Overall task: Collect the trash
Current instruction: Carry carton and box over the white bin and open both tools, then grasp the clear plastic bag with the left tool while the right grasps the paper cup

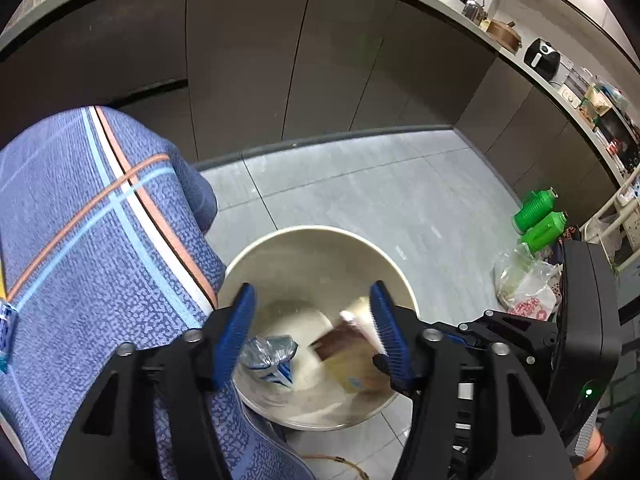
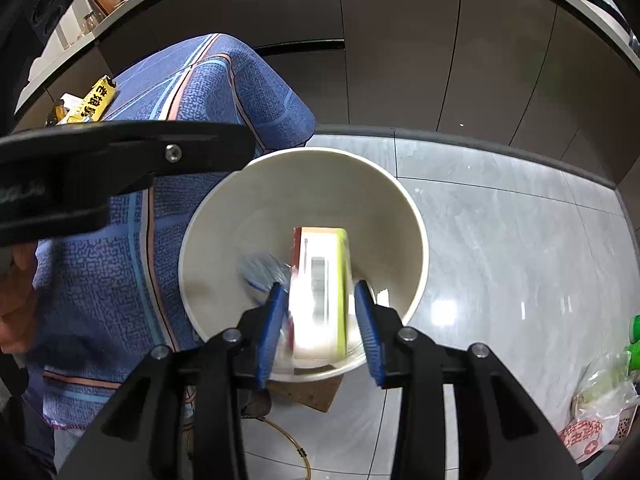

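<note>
Right gripper (image 2: 320, 332) is closest to us, poised above the near rim of the cream bin (image 2: 208, 216), and its blue fingers (image 2: 269, 336) stand apart on either side of a carton (image 2: 320, 292). That carton is smeared with motion blur, and there's a visible gap on the right-hand side, so I read it as let go and dropping, though I can't tell whether the left pad is touching it. Its long axis runs straight away from the camera, one short end toward the fingers, the other aimed down at the bin floor.

Over to the left gripper (image 1: 312, 328): spread wide, nothing between the fingers. Below it, the same carton shows up tilted, brown face up, and just beside it on the bin floor lies a crumpled blue-and-white wrapper (image 1: 272, 356).

So, progress: two pieces look binned or as good as binned. Further out, on the table under the blue cloth (image 2: 120, 260), a yellow packet (image 2: 94, 100) waits, and at the far left edge of the left view a blue-and-white item (image 1: 5, 332) sits on the cloth too. Those look like what's left.
</note>
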Demonstrator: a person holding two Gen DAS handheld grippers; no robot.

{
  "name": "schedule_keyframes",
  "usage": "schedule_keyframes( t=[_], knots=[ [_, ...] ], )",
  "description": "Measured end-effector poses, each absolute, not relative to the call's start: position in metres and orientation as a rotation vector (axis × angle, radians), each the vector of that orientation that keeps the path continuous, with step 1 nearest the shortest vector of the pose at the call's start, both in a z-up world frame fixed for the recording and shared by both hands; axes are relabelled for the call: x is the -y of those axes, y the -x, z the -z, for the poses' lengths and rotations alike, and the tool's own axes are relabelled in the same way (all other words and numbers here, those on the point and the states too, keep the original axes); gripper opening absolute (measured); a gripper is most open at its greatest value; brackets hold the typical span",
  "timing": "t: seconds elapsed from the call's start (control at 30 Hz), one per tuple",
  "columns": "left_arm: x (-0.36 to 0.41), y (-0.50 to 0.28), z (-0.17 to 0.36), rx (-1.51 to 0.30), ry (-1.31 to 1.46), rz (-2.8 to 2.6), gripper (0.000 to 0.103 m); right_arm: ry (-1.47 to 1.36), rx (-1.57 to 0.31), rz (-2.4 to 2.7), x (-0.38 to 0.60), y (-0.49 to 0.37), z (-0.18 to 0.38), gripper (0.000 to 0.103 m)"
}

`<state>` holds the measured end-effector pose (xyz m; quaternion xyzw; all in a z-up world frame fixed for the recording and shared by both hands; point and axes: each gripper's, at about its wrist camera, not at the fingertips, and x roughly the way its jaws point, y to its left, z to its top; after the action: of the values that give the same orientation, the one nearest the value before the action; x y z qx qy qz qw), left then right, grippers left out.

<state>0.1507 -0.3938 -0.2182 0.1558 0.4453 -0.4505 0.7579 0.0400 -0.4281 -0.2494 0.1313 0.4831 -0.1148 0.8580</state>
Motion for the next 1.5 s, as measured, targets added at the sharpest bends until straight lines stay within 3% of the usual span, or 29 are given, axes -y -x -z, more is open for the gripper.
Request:
schedule_keyframes(
  t=[0.03,0.17,0.3,0.63,1.0,1.17,1.5],
  knots=[
    [0.391,-0.148,0.214,-0.95,-0.34,0.972,0.077,-0.27,-1.01,0.239,0.427,-0.039,0.247,0.046],
    [0.377,-0.146,0.196,-0.891,-0.304,0.948,0.094,-0.241,-0.975,0.235,0.423,-0.033,0.236,0.075],
    [0.355,-0.15,0.178,-0.878,-0.236,0.898,0.094,-0.21,-0.921,0.223,0.415,-0.027,0.218,0.098],
    [0.269,-0.151,0.129,-0.846,-0.1,0.752,0.095,-0.169,-0.85,0.168,0.377,-0.028,0.177,0.1],
    [0.1,-0.144,0.099,-0.831,0.045,0.418,0.095,-0.134,-0.783,-0.006,0.307,-0.047,0.132,0.1],
    [0.025,-0.142,0.107,-0.858,0.124,0.268,0.095,-0.123,-0.789,-0.089,0.269,-0.062,0.123,0.1],
    [-0.037,-0.139,0.133,-0.908,0.13,0.17,0.095,-0.111,-0.82,-0.19,0.214,-0.107,0.109,0.099]
  ],
)
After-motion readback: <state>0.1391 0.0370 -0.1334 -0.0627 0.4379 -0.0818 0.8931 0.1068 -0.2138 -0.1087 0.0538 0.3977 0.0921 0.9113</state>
